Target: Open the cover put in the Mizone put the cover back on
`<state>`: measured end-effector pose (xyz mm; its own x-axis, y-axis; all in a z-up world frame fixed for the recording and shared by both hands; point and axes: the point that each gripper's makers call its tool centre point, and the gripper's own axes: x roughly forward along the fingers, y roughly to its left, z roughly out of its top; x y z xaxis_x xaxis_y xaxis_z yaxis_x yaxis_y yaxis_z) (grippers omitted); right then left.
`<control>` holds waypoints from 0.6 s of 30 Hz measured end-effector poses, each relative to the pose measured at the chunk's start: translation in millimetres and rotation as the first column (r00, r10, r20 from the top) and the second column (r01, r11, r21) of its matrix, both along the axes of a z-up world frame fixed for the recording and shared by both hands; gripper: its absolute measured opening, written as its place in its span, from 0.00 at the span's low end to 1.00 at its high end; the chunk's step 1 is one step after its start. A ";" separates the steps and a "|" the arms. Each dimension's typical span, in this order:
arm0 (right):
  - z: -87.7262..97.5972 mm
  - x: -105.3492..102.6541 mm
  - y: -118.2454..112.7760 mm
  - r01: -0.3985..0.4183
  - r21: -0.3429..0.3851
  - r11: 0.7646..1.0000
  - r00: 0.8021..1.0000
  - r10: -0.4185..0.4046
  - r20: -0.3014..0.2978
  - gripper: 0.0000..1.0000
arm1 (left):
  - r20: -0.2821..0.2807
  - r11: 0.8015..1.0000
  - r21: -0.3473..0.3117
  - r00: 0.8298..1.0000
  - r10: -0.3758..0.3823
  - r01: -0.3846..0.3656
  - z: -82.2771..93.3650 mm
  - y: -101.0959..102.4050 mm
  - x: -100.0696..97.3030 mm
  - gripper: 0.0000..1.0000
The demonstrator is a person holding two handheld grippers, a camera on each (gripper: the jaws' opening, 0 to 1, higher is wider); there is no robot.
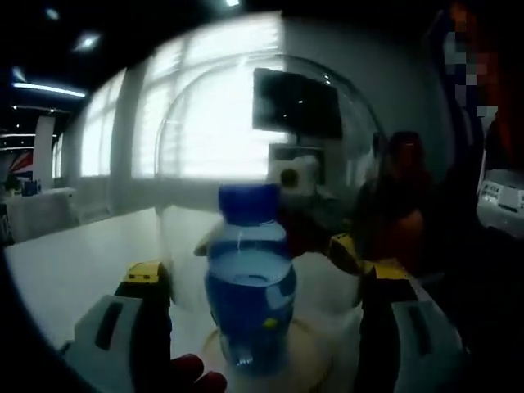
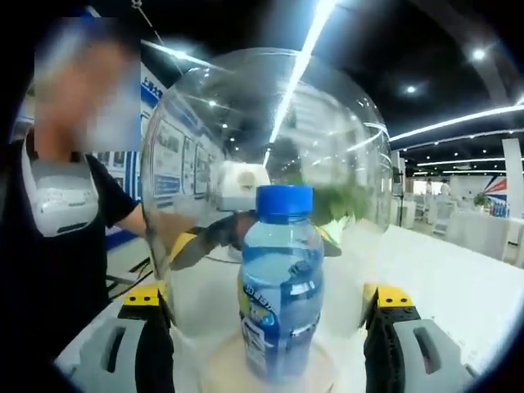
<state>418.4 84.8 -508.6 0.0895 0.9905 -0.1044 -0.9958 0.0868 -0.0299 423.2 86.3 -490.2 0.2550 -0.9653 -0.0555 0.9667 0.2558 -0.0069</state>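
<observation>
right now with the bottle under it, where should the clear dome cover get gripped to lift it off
Grip the clear dome low, at its straight lower wall, one gripper on each opposite side. The top is rounded and shows no knob, so the jaws would probably slip there. Lift straight up so the rim clears the upright Mizone bottle on its round base.

white table (image 2: 458, 286) | wall monitor (image 1: 296, 102) | bright windows (image 1: 205, 106) | ceiling lights (image 2: 315, 33)

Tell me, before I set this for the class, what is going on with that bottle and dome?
A person holds two grippers facing each other across a clear dome cover. The Mizone bottle stands upright on a round base on the white table, with the dome over it. The left gripper and right gripper both have jaws spread wide either side of the dome.
</observation>
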 end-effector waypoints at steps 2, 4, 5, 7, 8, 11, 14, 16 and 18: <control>-3.0 0.6 -0.7 0.002 -0.001 1.000 1.000 -0.002 -0.008 0.90 | -0.011 1.000 0.002 1.000 -0.001 0.001 -3.8 -0.6 1.6 0.82; -5.6 1.0 -1.3 0.004 -0.005 1.000 1.000 -0.004 -0.015 0.90 | -0.016 1.000 0.001 1.000 -0.002 0.002 -6.9 -1.2 1.8 0.82; -7.5 0.9 -1.5 0.005 -0.013 1.000 1.000 -0.006 -0.016 0.90 | -0.018 1.000 0.002 1.000 -0.002 0.002 -9.0 -1.6 1.8 0.82; -12.4 0.9 -1.6 0.007 -0.034 0.999 1.000 -0.007 -0.012 0.90 | -0.016 1.000 0.010 1.000 -0.003 0.003 -13.4 -2.1 1.7 0.82; -14.0 0.7 -2.6 0.008 -0.039 0.999 1.000 -0.008 -0.011 0.90 | -0.013 1.000 0.011 1.000 -0.004 0.005 -14.3 -2.2 1.3 0.82; -14.1 1.0 -2.3 0.012 -0.034 0.999 1.000 -0.013 -0.006 0.90 | -0.012 1.000 0.008 1.000 -0.010 0.010 -13.8 -2.6 0.5 0.82; -16.7 0.4 -2.7 0.014 -0.039 0.999 1.000 -0.014 -0.021 0.90 | -0.024 1.000 0.011 1.000 -0.009 0.009 -15.9 -3.4 0.0 0.82; -18.0 2.0 -2.0 0.015 -0.019 1.000 0.999 -0.016 -0.037 0.90 | -0.039 1.000 0.006 0.999 -0.008 0.009 -19.1 -1.6 0.9 0.82; -17.6 3.2 -2.3 0.014 0.004 1.000 0.999 -0.014 -0.039 0.90 | -0.042 1.000 -0.006 0.999 -0.005 0.005 -19.4 -1.3 1.0 0.82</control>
